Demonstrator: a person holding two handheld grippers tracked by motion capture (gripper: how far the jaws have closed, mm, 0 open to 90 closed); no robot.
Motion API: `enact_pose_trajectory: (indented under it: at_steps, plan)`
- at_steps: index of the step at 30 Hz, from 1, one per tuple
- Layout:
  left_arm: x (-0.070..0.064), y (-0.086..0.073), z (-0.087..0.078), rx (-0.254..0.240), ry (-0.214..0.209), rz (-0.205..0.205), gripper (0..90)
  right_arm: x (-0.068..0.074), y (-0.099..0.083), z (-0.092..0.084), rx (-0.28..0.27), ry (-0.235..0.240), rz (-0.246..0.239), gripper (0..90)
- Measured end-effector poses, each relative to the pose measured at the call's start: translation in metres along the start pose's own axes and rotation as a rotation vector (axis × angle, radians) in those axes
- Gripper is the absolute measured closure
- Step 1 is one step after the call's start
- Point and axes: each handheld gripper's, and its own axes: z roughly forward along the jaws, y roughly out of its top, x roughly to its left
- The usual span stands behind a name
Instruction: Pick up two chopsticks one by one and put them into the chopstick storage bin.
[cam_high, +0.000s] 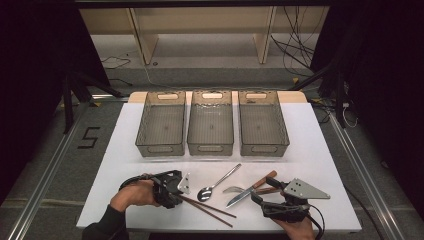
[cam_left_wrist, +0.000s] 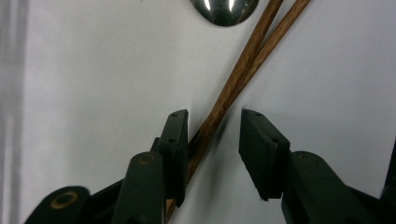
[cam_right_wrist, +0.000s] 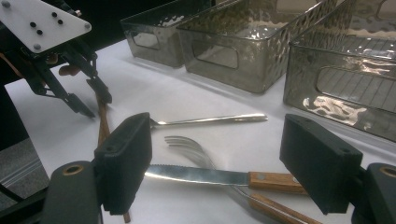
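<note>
Wooden chopsticks (cam_left_wrist: 233, 88) sit between my left gripper (cam_left_wrist: 212, 140) fingers, still apart; next I clamp, then lift.

We list: two brown matt wooden chopsticks (cam_left_wrist: 243, 70); glossy polished metal spoon (cam_high: 216, 184); matt black plastic left gripper (cam_left_wrist: 212, 140).

A wooden shelf frame (cam_high: 200, 30) stands behind the table on grey floor (cam_high: 60, 165) (dark surroundings).

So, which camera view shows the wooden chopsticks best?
The left gripper view: the chopsticks run close up between the left gripper, whose jaws have a gap. The high view shows them whole but small. In the right gripper view, a jaw hides most of them.
</note>
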Motion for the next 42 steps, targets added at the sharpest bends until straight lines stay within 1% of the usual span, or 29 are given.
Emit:
enact_pose_trajectory:
  at_steps: [1, 3, 6, 7, 13, 14, 18, 20, 25, 26, 28, 29, 32, 34, 42]
  plan:
    - [0.0003, 0.0000, -0.0006, 0.007, 0.005, 0.009, 63.7, 0.0000, 0.0000, 0.0000, 0.001, 0.000, -0.002, 25.9]
    - [0.0003, -0.0003, -0.0005, 0.003, 0.007, 0.008, 65.2, -0.0001, 0.0000, 0.0002, 0.002, -0.001, -0.004, 25.9]
    - [0.0004, -0.0010, -0.0009, 0.000, 0.012, 0.017, 67.7, -0.0001, -0.0001, 0.0003, 0.004, -0.001, -0.001, 26.0]
    - [0.0004, -0.0014, -0.0013, -0.002, 0.011, 0.020, 69.8, 0.0000, -0.0001, 0.0004, 0.004, -0.001, -0.002, 26.1]
    - [-0.0003, -0.0028, -0.0013, 0.010, 0.005, 0.034, 74.4, 0.0000, -0.0001, 0.0007, 0.007, -0.002, -0.002, 26.1]
    - [-0.0002, -0.0028, -0.0013, 0.017, 0.001, 0.042, 75.0, 0.0000, -0.0001, 0.0007, 0.007, -0.001, -0.002, 26.1]
    - [-0.0009, -0.0029, -0.0012, 0.015, -0.006, 0.050, 77.3, 0.0000, -0.0002, 0.0008, 0.008, -0.001, -0.002, 26.1]
    - [-0.0013, -0.0030, -0.0012, 0.014, -0.011, 0.061, 78.6, -0.0001, -0.0002, 0.0009, 0.008, 0.000, -0.002, 26.1]
    - [-0.0024, -0.0041, 0.0000, -0.003, -0.025, 0.076, 82.1, -0.0002, -0.0002, 0.0010, 0.010, 0.000, -0.002, 26.1]
    - [-0.0022, -0.0042, -0.0007, 0.000, -0.029, 0.087, 82.1, -0.0002, -0.0002, 0.0010, 0.010, 0.000, -0.002, 26.1]
    - [-0.0028, -0.0045, -0.0015, -0.012, -0.031, 0.087, 82.5, -0.0002, -0.0003, 0.0011, 0.011, 0.001, -0.001, 26.1]
    - [-0.0025, -0.0046, -0.0024, -0.010, -0.036, 0.094, 82.9, -0.0003, -0.0004, 0.0013, 0.012, 0.002, -0.002, 26.1]
    - [-0.0027, -0.0055, -0.0037, -0.023, -0.043, 0.090, 83.3, -0.0003, -0.0004, 0.0013, 0.012, 0.001, -0.002, 26.1]
    - [-0.0023, -0.0060, -0.0046, -0.020, -0.051, 0.093, 83.5, -0.0004, -0.0004, 0.0013, 0.012, 0.002, 0.000, 26.1]
    - [-0.0018, -0.0072, -0.0072, -0.029, -0.051, 0.077, 83.9, -0.0002, -0.0004, 0.0016, 0.013, 0.003, 0.000, 26.2]
